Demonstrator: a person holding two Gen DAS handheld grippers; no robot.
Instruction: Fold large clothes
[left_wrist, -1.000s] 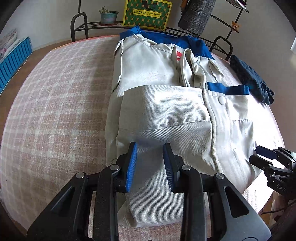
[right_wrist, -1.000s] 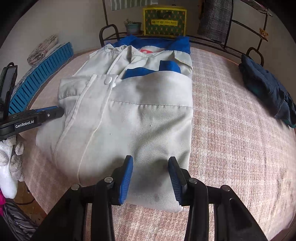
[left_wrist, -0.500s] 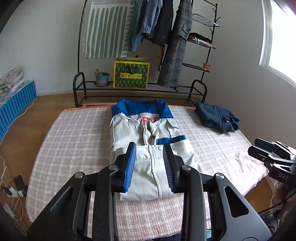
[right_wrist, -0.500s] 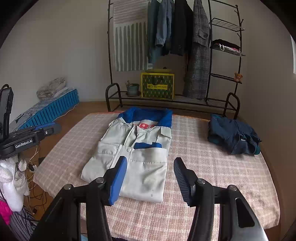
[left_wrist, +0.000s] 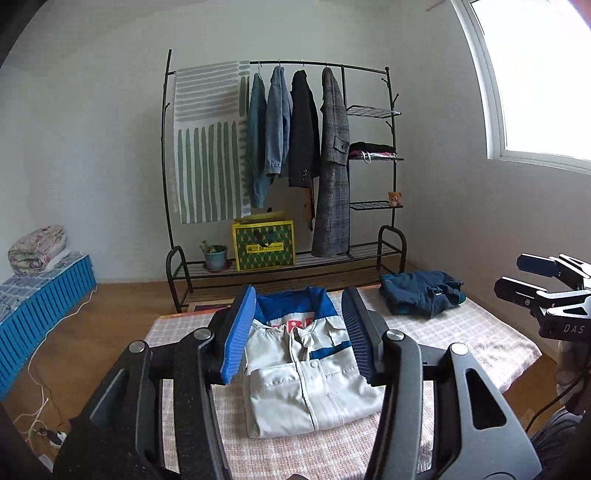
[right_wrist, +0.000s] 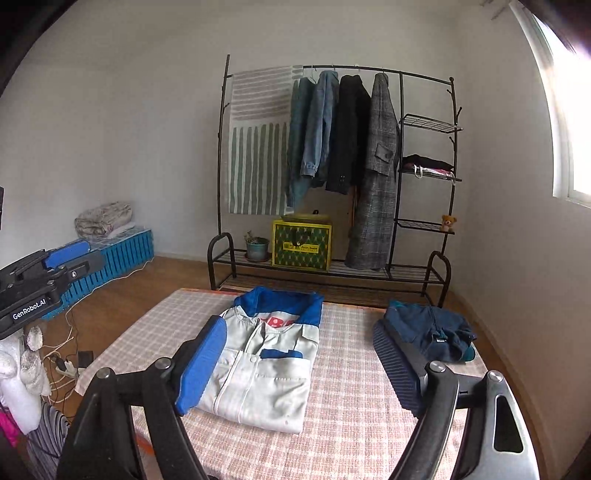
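Up close, the left tool (left_wrist: 297, 334) hangs above the near edge of the desk (left_wrist: 491, 347) with its blue-padded fingers (left_wrist: 238, 334) spread wide and nothing between them. The right tool (right_wrist: 301, 367) is likewise raised, its jaws wider still and empty. Below both lies the folded grey-and-blue work jacket (right_wrist: 264, 363), flat on the checked cloth near the middle of the desk, blue collar toward the far edge and hem toward the near edge, its lower part doubled up over the chest. Well apart from it, by the far right corner, sits a crumpled dark blue garment (right_wrist: 430, 330). Beyond the desk stands a black clothes rack (left_wrist: 391, 155) against the wall, hung with coats (left_wrist: 334, 162) and a striped cloth (left_wrist: 208, 144), with a yellow box (left_wrist: 264, 247) and a potted plant (left_wrist: 214, 254) on its bottom shelf.
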